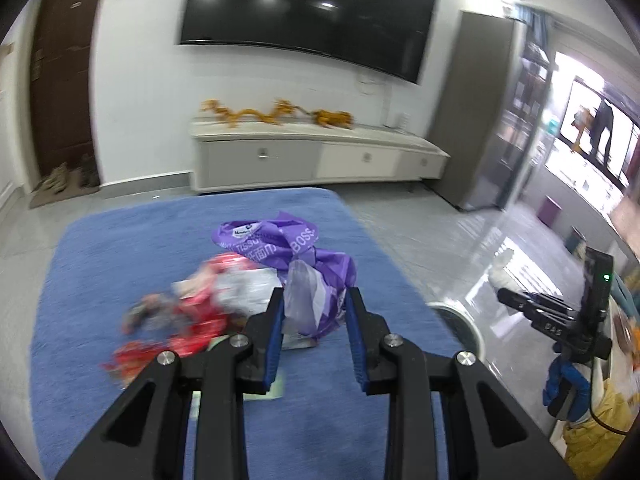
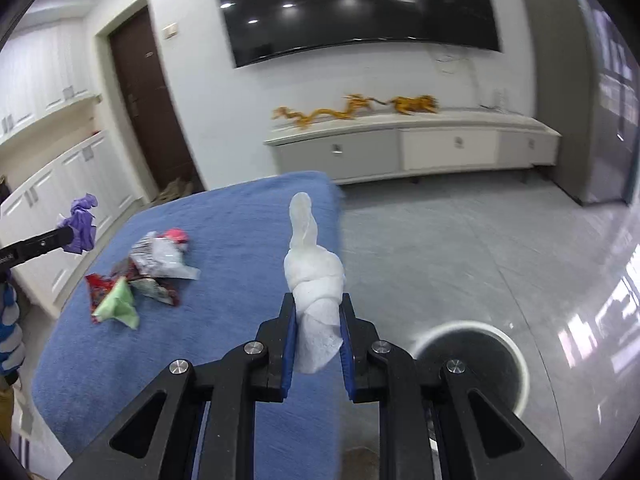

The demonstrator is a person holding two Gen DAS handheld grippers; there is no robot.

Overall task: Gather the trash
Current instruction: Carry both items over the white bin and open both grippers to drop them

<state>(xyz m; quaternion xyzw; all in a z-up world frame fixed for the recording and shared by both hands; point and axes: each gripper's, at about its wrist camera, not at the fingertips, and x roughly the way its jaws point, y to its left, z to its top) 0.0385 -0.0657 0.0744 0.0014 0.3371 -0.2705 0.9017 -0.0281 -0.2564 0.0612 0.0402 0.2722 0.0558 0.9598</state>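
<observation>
Floor space lay open to the right of the blue-covered surface (image 2: 248,216), whose right edge ran just beside the round white-rimmed bin (image 2: 472,364) standing on the grey tiles. What the bin held could not be made out. On the surface's left part sat a loose pile of wrappers (image 2: 152,268), red, silver and green. Your right hand-held gripper (image 2: 318,308) was clamped on a twisted white tissue (image 2: 314,272), angled downward near the edge. Your left hand-held gripper (image 1: 314,300) pinched a crumpled purple plastic bag (image 1: 296,248), lifted above the pile.
</observation>
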